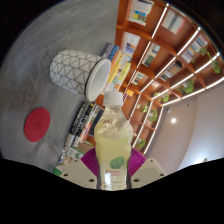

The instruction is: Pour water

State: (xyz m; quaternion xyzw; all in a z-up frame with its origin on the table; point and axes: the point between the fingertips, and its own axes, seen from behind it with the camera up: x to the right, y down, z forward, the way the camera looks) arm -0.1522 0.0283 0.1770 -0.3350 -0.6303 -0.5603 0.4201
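The gripper [113,172] is clamping a clear plastic bottle [113,140] between its two fingers, the magenta pads [90,160] pressing on either side of the lower body around a green label [113,161]. The bottle is holding pale yellowish liquid and is wearing a white cap [114,99] at its far end. Its long axis is running straight ahead from the fingers, cap end leading.

Just beyond the cap, slightly to the left, a white cup [82,72] with a thin geometric line pattern is showing, its open mouth [100,79] facing toward the bottle's top. This is the relation the pour depends on: the receiving vessel is lying directly ahead of and a little left of the bottle's neck, close by. The whole view is rolled, so the bottle is probably being tipped toward that mouth. The cap appears to be in place, which would block any flow.

A red round disc [37,121] is sitting on the grey surface [40,40] well left of the fingers. Wooden shelving [165,50] with lit strips is filling the right side.
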